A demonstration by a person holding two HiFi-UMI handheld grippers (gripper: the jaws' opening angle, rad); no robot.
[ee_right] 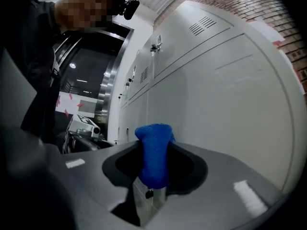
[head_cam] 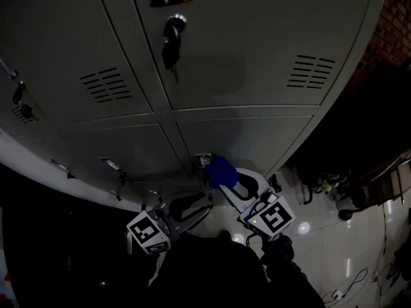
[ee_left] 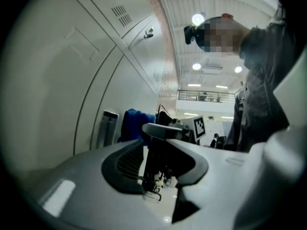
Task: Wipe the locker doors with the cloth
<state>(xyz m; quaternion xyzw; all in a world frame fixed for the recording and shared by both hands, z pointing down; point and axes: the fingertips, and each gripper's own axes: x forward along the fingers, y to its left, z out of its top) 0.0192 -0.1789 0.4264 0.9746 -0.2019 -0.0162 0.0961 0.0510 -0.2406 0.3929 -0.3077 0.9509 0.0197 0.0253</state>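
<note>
Right gripper (ee_right: 153,174) clamped on blue cloth (ee_right: 154,150), head view alone places cloth at the lower locker door (head_cam: 257,140) beside its latch (head_cam: 203,160), left gripper (ee_left: 160,147) jaws together, empty, just beside, key (head_cam: 171,43) hanging in upper door lock

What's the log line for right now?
right gripper: shut on blue cloth | left gripper: shut, empty | blue cloth: by lower locker door
</note>
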